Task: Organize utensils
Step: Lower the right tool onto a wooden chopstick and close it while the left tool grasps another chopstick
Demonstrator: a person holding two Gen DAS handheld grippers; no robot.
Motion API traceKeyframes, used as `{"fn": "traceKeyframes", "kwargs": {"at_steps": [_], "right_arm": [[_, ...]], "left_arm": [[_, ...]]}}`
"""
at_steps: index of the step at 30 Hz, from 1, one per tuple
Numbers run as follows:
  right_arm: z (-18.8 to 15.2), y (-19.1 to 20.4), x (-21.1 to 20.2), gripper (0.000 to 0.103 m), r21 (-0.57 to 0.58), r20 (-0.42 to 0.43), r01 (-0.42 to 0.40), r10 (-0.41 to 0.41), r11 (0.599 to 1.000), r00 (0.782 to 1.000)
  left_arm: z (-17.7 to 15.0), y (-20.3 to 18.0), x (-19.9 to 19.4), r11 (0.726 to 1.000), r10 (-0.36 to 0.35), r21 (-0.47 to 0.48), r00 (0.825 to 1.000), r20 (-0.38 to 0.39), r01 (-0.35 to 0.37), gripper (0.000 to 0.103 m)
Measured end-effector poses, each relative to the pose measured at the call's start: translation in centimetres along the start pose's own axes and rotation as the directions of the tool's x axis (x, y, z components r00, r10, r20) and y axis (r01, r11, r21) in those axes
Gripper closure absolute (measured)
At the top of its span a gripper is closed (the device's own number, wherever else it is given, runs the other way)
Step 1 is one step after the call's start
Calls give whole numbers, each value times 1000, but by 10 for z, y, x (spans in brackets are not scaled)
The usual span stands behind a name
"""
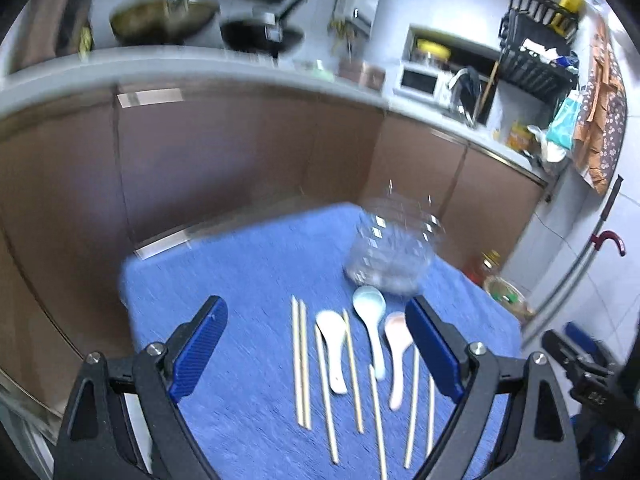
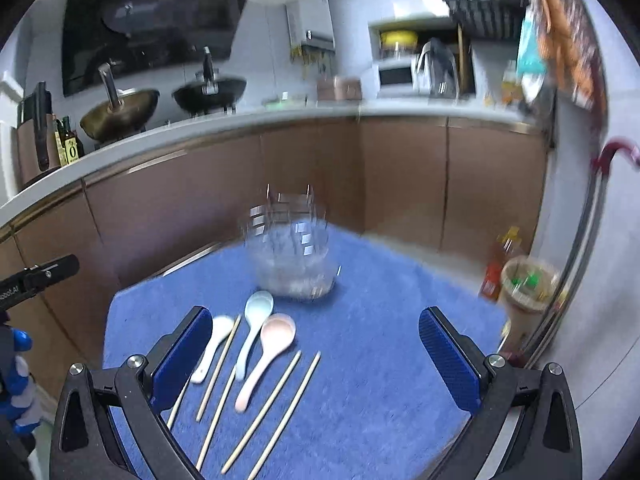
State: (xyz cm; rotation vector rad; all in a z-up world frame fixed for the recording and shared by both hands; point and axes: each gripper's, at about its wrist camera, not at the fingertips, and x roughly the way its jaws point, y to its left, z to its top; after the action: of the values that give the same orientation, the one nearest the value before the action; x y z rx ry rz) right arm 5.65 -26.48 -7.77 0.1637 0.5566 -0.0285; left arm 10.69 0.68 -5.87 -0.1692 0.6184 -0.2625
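Three ceramic spoons lie on a blue cloth (image 1: pixel 248 264): a white spoon (image 1: pixel 334 346), a light blue spoon (image 1: pixel 372 320) and a pink spoon (image 1: pixel 398 354). Several wooden chopsticks (image 1: pixel 302 364) lie among them. A clear plastic jar (image 1: pixel 390 246) stands upright behind them. My left gripper (image 1: pixel 316 348) is open and empty above the utensils. In the right wrist view I see the white spoon (image 2: pixel 214 344), blue spoon (image 2: pixel 254 322), pink spoon (image 2: pixel 266 352), chopsticks (image 2: pixel 276 398), jar (image 2: pixel 292 254) and cloth (image 2: pixel 384 320). My right gripper (image 2: pixel 316 360) is open and empty, above them.
Brown kitchen cabinets (image 1: pixel 240 152) and a counter with a wok (image 1: pixel 164 20) and a pan (image 1: pixel 260 34) stand behind the table. Bottles and a bin (image 2: pixel 524 288) sit on the floor at the right. The other gripper (image 1: pixel 580 372) shows at the right edge.
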Motion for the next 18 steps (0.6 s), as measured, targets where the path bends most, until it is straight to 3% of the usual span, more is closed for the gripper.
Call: {"fn": "traceKeyframes", "kwargs": {"at_steps": [4, 9, 12, 18], "right_arm": [[-6, -15, 21, 0, 34, -76, -31, 34, 999, 997], [-10, -28, 46, 7, 58, -156, -51, 60, 997, 986], [-12, -29, 59, 17, 58, -197, -66, 77, 996, 977], [-19, -29, 87, 30, 45, -269, -76, 85, 996, 959]], "left_arm": [[-2, 21, 39, 992, -97, -99, 986, -133, 84, 14], [-7, 43, 84, 986, -96, -155, 961, -258, 57, 19], [-6, 50, 112, 986, -94, -159, 941, -326, 43, 32], [1, 61, 173, 983, -109, -182, 883, -457, 27, 58]]}}
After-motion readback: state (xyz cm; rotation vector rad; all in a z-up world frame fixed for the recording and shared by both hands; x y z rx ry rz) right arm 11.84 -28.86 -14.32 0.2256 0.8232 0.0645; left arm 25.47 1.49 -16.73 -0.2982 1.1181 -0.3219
